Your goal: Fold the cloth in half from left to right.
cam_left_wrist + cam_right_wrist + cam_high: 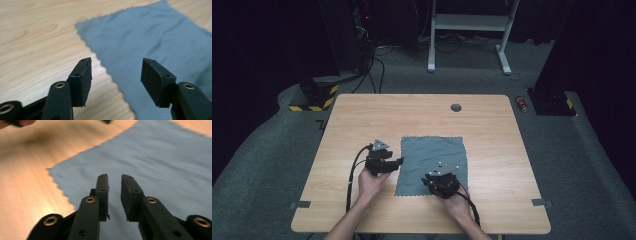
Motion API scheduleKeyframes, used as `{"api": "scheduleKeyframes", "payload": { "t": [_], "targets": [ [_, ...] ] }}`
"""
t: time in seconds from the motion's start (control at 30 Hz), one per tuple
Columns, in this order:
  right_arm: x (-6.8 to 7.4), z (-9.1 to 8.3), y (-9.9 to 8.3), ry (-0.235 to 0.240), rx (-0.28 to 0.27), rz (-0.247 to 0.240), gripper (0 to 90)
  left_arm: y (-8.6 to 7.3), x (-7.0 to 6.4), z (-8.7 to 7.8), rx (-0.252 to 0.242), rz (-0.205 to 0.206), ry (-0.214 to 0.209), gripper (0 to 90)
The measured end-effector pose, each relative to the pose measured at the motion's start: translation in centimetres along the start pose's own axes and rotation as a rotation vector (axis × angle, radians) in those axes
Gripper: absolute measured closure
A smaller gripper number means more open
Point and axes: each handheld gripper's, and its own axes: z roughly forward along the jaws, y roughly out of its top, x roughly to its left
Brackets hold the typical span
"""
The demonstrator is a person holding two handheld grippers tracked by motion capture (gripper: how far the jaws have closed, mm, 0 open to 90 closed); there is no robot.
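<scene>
Cloth point(432, 162): lies flat on the table point(362, 115), near my edge, between both grippers.
Left gripper point(116, 72): jaws spread wide, straddling the cloth's zigzag left edge, holding nothing.
Right gripper point(115, 187): jaws nearly together over the cloth, nothing between them.
Handling: I judge it thin, light, limp; it will sag.
Grip: I'd pinch a corner or edge.

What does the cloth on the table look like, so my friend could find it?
Find the wooden table. Near its front edge, between the left gripper and right gripper, lies the cloth: flat, grey-blue and square, with tiny zigzag edges.
</scene>
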Motion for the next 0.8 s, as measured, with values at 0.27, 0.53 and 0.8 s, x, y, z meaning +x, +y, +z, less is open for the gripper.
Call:
{"api": "scheduleKeyframes", "payload": {
  "t": [0.27,0.53,0.8],
  "targets": [
    [4.3,3.3,1.6,0.099,0.022,-0.114,80.0,0.8,0.3,-0.1,-0.027,0.013,0.017,40.7],
    [6.2,5.0,2.1,0.123,0.03,-0.143,75.4,2.2,1.3,0.6,0.023,0.02,0.042,40.1],
    [6.9,5.3,1.8,0.107,0.041,-0.158,70.8,4.8,2.7,2.5,0.052,0.018,0.09,41.2]
  ]
}}
